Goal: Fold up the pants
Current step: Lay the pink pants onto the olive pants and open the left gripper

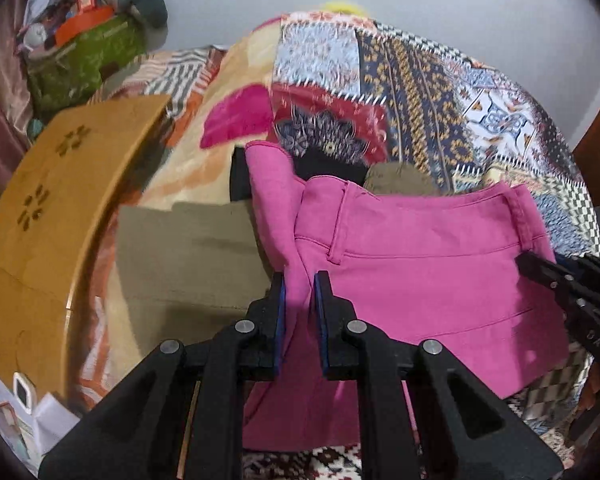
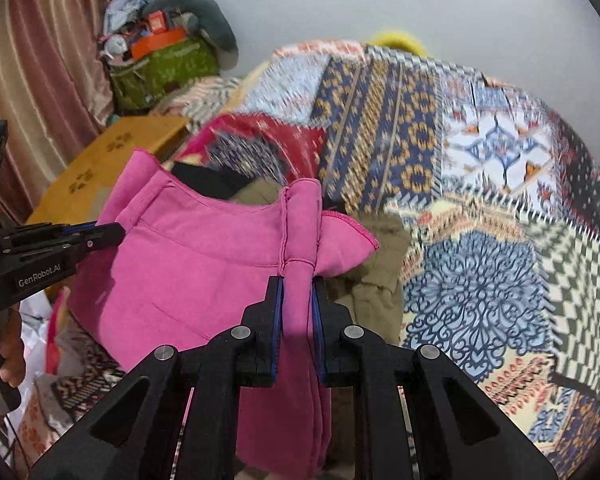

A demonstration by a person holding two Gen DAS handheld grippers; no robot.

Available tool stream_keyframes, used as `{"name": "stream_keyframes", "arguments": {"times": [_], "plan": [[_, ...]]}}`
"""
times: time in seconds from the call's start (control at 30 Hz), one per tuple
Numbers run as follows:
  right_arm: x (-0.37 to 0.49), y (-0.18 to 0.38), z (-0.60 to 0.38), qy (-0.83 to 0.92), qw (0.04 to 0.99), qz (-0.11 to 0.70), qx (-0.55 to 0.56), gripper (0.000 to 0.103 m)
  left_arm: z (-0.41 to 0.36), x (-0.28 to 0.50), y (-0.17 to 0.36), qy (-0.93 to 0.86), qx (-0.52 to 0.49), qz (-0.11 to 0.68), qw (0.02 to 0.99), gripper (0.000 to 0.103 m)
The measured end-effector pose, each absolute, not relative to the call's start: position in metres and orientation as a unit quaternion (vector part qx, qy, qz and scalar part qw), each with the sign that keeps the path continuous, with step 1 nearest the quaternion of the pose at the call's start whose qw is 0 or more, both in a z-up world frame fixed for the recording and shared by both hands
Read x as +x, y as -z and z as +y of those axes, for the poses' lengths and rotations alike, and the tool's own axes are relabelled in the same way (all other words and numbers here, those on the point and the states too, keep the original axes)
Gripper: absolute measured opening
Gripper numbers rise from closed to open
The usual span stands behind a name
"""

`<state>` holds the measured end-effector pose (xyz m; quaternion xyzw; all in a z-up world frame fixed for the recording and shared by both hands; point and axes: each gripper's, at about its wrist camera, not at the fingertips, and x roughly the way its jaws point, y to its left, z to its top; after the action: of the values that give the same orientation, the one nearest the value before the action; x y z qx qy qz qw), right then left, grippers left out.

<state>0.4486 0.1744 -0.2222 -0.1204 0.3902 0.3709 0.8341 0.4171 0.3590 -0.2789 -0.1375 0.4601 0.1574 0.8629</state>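
The pink pants (image 1: 420,280) hang stretched between both grippers above a patchwork bedspread (image 1: 440,92), waistband up. My left gripper (image 1: 300,280) is shut on the left corner of the waistband; pink cloth fills the gap between its blue pads. My right gripper (image 2: 298,280) is shut on a bunched fold at the other end of the pink pants (image 2: 188,256). In the left wrist view the right gripper (image 1: 536,266) shows at the right edge, clamped on the cloth. In the right wrist view the left gripper (image 2: 108,234) shows at the left edge with a hand below it.
Olive pants (image 1: 188,260) and a dark garment (image 1: 324,162) lie on the bed under the pink pair. A wooden board (image 1: 60,208) with flower cutouts stands at the left. A green bag (image 1: 84,56) piled with clutter sits by the wall beside a curtain (image 2: 40,64).
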Motion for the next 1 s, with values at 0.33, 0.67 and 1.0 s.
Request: {"name": "stream_keyframes", "arguments": {"times": [0.33,0.67,1.0], "plan": [[0.455,0.232,0.148,-0.314,0.853,0.391,-0.148,0.016,0.373,0.404,0.28,-0.199,-0.108,0.472,0.852,0.041],[0.425,0.175,0.104,-0.327,0.865,0.368,-0.099,0.018,0.366,0.36,0.216,-0.199,-0.11,0.445,0.866,0.043],[0.315,0.062,0.061,-0.393,0.888,0.237,-0.038,0.018,0.278,0.266,0.077,-0.148,-0.068,0.327,0.931,0.043]]}}
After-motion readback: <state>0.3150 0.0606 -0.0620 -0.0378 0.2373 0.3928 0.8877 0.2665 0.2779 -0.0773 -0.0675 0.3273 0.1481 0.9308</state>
